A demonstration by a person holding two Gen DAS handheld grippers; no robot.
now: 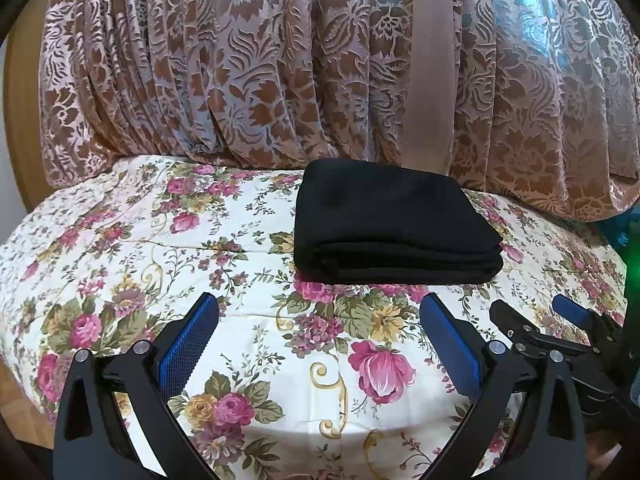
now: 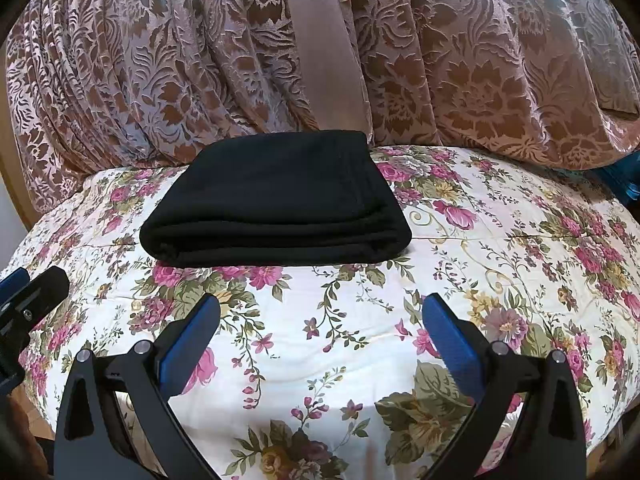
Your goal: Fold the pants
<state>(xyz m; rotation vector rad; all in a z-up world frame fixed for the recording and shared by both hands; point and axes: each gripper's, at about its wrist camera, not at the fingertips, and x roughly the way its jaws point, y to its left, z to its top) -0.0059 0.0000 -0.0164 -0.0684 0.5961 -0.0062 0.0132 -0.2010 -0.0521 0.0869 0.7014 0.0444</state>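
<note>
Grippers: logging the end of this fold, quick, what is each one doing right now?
Left gripper: open, holding nothing, short of the folded black pants.
Right gripper: open, holding nothing, also clear of the pants.

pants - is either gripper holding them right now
No, the black pants lie folded on the floral bedspread, while the right gripper and left gripper hang open short of them.
</note>
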